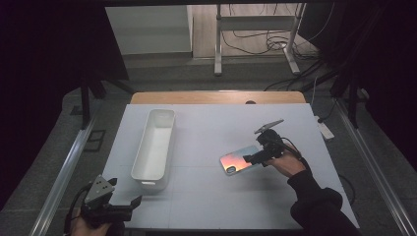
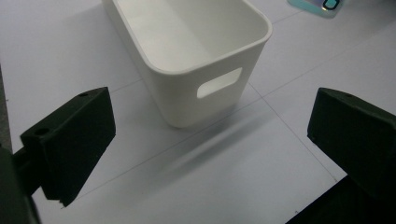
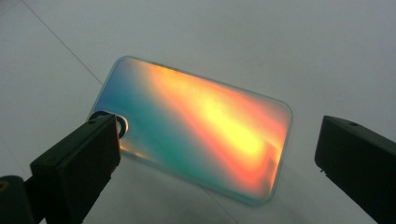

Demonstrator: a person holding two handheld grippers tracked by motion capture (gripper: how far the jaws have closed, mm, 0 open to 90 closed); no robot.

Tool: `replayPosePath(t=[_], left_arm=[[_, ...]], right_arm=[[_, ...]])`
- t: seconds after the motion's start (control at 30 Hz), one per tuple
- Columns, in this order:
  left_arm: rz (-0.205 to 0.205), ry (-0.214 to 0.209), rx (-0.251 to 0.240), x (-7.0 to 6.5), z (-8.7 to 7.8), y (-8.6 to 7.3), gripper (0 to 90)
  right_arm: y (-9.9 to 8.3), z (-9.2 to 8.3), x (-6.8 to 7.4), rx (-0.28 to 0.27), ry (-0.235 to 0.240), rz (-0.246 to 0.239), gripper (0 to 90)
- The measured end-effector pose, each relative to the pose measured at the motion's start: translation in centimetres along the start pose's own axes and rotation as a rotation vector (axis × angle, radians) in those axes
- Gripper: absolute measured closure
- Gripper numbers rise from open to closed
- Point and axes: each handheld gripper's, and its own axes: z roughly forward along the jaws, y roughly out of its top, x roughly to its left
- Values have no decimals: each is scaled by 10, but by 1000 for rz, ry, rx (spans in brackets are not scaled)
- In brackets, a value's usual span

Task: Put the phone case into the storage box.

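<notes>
Right up close in the right gripper view, the right gripper (image 3: 219, 163) has its two black jaws spread wide with nothing pinched, and the phone case (image 3: 194, 128) lies flat on the table (image 3: 280, 42) between them. It's iridescent, orange down the middle and teal along one side. The left-hand jaw covers part of its camera cutout, so I can't tell if it's touching the case there; the other jaw sits clear of the far short edge.

From the high view the same case (image 1: 240, 160) is right of the white bin (image 1: 155, 147), with that gripper (image 1: 255, 158) over its right end.

The left gripper (image 2: 210, 149) is also wide open and holding nothing, pointed at the bin's (image 2: 196, 60) near end with the handle slot. Just a corner of the case (image 2: 317, 5) pokes in at the top, cut off.
</notes>
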Motion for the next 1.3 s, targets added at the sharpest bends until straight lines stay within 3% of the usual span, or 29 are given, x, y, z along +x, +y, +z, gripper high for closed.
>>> replayPosePath(t=[0.27, 0.33, 0.63, 0.83, 1.07, 1.3], left_arm=[[-1, -3, 0, 0, 0, 0, 17], [0, -3, -1, 0, 0, 0, 17], [2, -2, 1, 0, 0, 0, 17], [4, -3, 1, 0, 0, 0, 17], [11, -1, 3, -1, 0, 0, 17], [11, -3, 2, 0, 0, 0, 17]], right_arm=[[7, 10, 3, 30, -7, -7, 6], [7, 12, 3, 46, -30, -10, 66], [6, 11, 0, 96, -34, -51, 627], [5, 13, -1, 119, -26, -77, 891], [6, 17, -3, 141, -38, -79, 892], [9, 22, -12, 110, -20, -36, 892]])
